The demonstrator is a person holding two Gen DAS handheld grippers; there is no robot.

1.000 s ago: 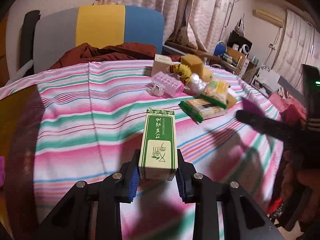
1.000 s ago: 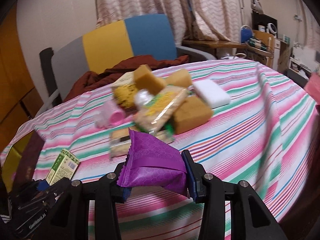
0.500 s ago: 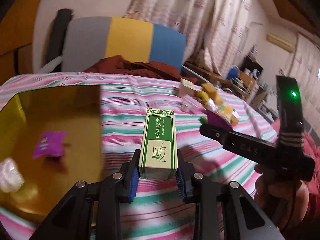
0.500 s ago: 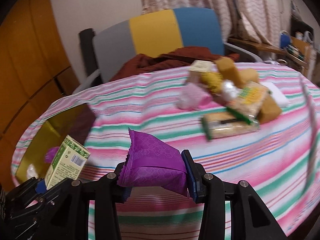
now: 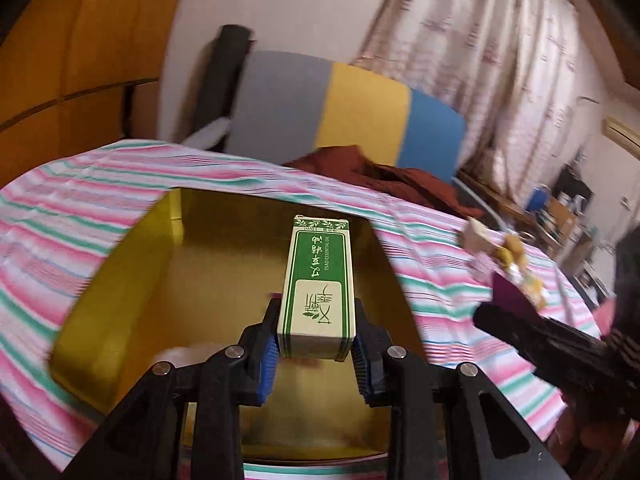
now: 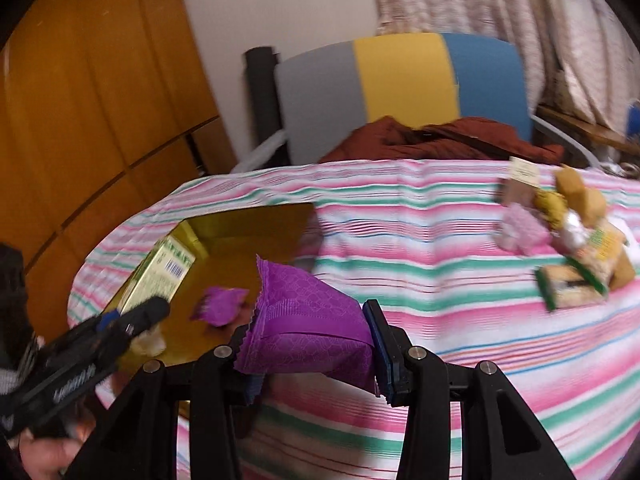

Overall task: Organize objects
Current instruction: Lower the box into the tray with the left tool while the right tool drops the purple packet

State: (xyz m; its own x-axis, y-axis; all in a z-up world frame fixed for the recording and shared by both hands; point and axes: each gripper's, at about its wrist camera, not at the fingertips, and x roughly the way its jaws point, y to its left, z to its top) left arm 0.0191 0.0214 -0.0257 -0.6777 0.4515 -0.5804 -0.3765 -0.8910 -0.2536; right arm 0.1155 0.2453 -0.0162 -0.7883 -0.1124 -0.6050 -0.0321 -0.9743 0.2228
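Observation:
My left gripper point(image 5: 316, 350) is shut on a green and cream essential oil box point(image 5: 318, 284) and holds it above the gold tray point(image 5: 132, 276). The box also shows in the right wrist view point(image 6: 160, 276). My right gripper point(image 6: 312, 354) is shut on a purple snack packet point(image 6: 304, 320), just right of the gold tray point(image 6: 240, 232). A second purple packet point(image 6: 220, 305) and a pale wrapped item point(image 6: 150, 342) lie in the tray.
A pile of sponges, cracker packs and a pink item point(image 6: 568, 240) sits on the striped tablecloth point(image 6: 420, 240) at the far right. A grey, yellow and blue chair point(image 6: 404, 88) with a brown cloth stands behind the table.
Both grippers swung left with their loads, from over the pile to the gold tray. The left gripper now holds the box over the tray.

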